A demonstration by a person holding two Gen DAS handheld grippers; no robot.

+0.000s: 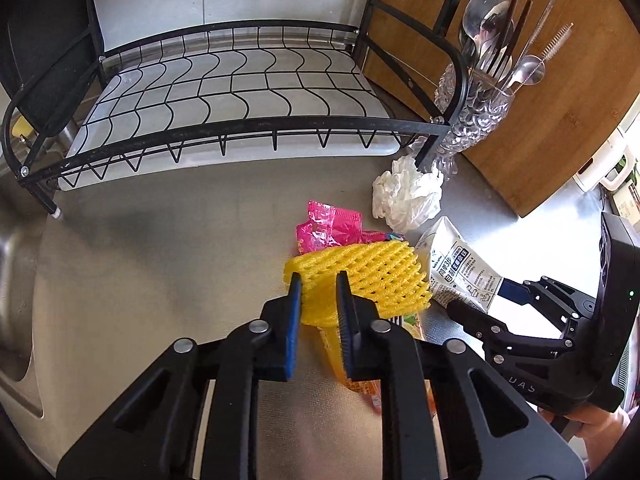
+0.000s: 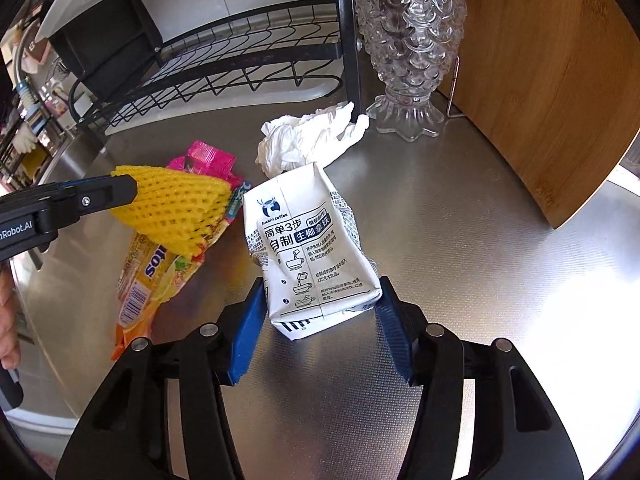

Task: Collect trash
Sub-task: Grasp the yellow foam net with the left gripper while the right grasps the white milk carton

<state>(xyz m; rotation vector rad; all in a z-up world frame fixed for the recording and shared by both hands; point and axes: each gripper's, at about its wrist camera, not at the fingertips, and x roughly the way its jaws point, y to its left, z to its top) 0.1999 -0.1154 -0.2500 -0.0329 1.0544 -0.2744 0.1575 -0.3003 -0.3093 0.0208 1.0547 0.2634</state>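
Observation:
A yellow foam net lies on the steel counter, and my left gripper is shut on its near edge. Under it are a pink wrapper and an orange snack wrapper. In the right wrist view, a white coffee carton stands between the blue pads of my right gripper, which press on its lower sides. A crumpled white tissue lies just behind the carton. The left gripper comes in from the left, holding the foam net.
A black wire dish rack stands at the back. To its right, a glass fish-shaped vase holds cutlery. A wooden cutting board leans at the right. The sink drops off at the left counter edge.

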